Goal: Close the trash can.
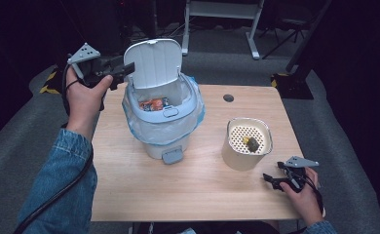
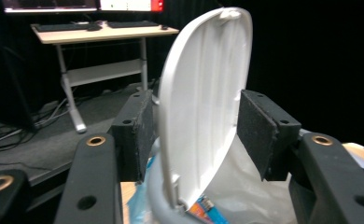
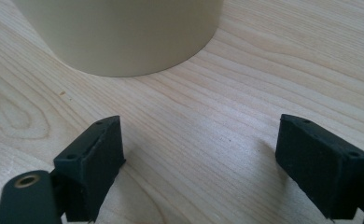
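denim jacket sleeve point(image 1: 64, 180), chunky black left gripper point(image 1: 124, 69) with grey triangle plate, brass screws, thick black cable, matching right gripper point(image 1: 271, 179)

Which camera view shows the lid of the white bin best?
The left gripper view: the raised lid stands close up between that gripper's pads, its ribbed inner face plain. The high view shows the lid whole but small, open above the bin. The right gripper view looks at the table and a beige container.

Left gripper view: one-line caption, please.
Hand-held gripper straddles the bin's raised white lid, pads not clamped.
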Demonstrator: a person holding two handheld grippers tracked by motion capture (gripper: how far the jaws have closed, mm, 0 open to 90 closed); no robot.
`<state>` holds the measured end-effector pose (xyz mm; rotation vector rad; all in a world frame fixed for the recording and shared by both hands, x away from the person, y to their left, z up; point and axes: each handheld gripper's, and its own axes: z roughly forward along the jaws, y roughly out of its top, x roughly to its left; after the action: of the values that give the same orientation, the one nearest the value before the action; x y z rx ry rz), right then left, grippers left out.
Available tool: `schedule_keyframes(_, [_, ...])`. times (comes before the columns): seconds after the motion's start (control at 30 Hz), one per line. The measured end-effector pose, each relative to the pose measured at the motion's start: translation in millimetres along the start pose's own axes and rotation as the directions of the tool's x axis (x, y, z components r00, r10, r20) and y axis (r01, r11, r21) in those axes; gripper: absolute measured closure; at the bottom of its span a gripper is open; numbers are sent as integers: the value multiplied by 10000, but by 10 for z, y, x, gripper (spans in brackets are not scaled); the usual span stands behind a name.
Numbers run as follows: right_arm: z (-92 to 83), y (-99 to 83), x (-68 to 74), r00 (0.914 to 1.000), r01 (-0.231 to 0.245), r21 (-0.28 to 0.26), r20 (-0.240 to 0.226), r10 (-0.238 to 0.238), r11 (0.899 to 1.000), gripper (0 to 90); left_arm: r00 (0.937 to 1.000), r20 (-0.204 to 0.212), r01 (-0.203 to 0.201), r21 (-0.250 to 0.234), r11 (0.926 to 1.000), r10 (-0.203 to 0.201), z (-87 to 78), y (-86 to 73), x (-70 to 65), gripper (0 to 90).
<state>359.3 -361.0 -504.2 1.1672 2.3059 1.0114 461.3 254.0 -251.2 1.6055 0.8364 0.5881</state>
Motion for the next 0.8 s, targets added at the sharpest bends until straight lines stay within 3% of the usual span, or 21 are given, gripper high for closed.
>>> schedule_keyframes(0.13, [0, 0, 0, 10000, -1, 4, -1, 1, 10000, 153, 9999, -31, -121, 167, 9998, 122, -12, 23, -25, 490])
schedule_keyframes(0.33, [0, 0, -1, 10000, 11, -2, 5, -11, 10000, 153, 9980, 596, 183, 390, 9991, -207, -113, 22, -116, 520])
schedule_keyframes(0.47, [0, 0, -1, 10000, 12, -2, 3, -12, 10000, 153, 9973, 735, -84, 765, 9970, 28, -168, 8, -231, 504])
schedule_keyframes(0.73, [1, 0, -1, 10000, 12, -1, 7, -12, 10000, 153, 9960, 890, -179, 1108, 9937, 81, -224, -111, -405, 489])
schedule_keyframes(0.8, [1, 0, -1, 10000, 14, -3, 5, -14, 10000, 153, 9962, 738, -546, 1163, 9917, 461, -237, -148, -461, 484])
